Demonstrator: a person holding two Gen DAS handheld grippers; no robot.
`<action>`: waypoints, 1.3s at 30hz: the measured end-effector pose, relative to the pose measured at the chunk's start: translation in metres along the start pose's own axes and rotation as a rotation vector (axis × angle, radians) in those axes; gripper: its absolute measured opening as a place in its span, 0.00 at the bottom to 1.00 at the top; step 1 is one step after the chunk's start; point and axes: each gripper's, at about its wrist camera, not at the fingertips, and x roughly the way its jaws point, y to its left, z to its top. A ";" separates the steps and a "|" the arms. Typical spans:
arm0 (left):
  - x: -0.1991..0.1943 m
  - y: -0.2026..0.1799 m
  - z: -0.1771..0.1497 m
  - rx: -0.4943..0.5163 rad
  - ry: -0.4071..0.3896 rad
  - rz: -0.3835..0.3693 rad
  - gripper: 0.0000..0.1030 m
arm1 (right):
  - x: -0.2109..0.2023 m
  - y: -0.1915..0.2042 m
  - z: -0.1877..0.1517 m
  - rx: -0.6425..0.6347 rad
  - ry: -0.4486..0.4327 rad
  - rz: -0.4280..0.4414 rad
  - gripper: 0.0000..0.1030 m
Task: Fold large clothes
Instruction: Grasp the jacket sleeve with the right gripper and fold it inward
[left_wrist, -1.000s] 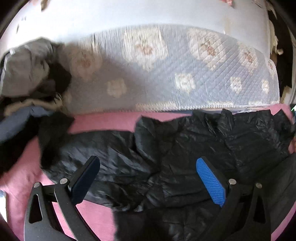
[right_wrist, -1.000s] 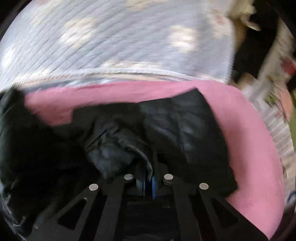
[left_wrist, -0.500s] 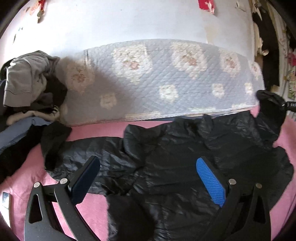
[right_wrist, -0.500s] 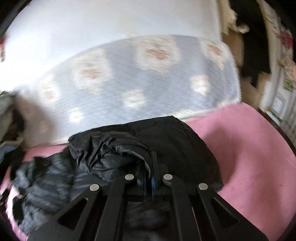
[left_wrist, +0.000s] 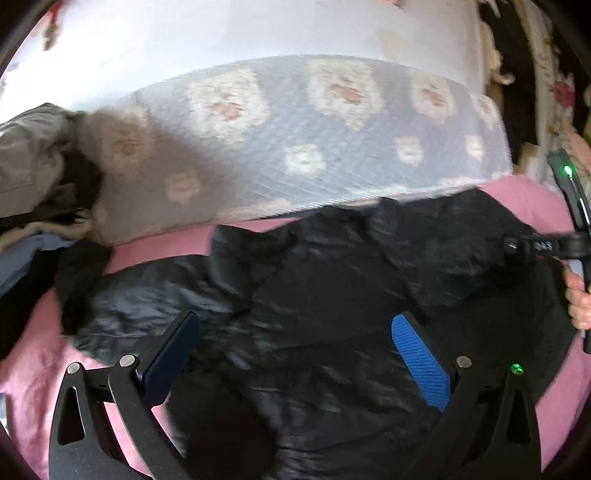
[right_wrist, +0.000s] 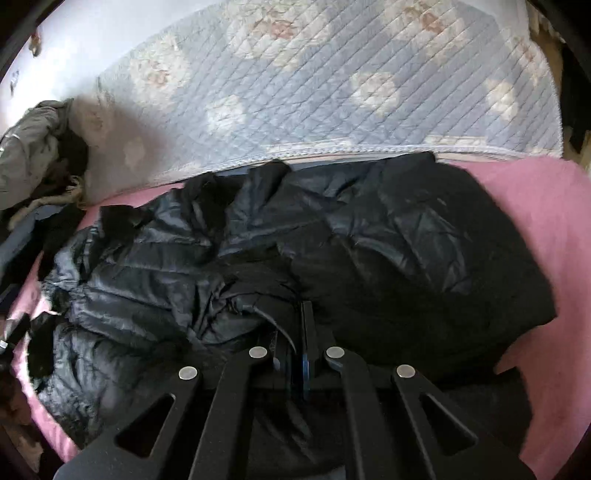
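Black puffer jacket (right_wrist: 332, 251) lies spread, crumpled, on pink bedsheet (right_wrist: 546, 229), below floral quilted mattress (right_wrist: 332, 85). Your right gripper (right_wrist: 301, 332) clamped on fold of jacket fabric. Your left gripper (left_wrist: 295, 354) spread wide above jacket, holding nothing. Heap of clothes (left_wrist: 33, 177) far left.

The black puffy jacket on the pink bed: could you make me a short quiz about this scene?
1. True or false: the left hand-held gripper is clamped on the black puffy jacket.
2. What does the right hand-held gripper pinch?
3. The jacket lies on: A) pink sheet B) wooden floor C) white table.

Key: 1 false, its jaws stand wide open above the jacket; 2 a fold of the jacket; 3 A.
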 end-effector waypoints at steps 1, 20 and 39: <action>0.002 -0.004 0.000 0.001 0.013 -0.029 0.98 | -0.004 0.006 -0.002 -0.018 -0.008 0.019 0.04; 0.047 -0.053 0.012 0.008 0.171 -0.164 0.86 | -0.075 0.023 0.008 -0.087 -0.201 0.135 0.73; 0.137 -0.104 0.024 -0.232 0.408 -0.364 0.07 | -0.135 -0.165 0.035 0.356 -0.281 -0.054 0.74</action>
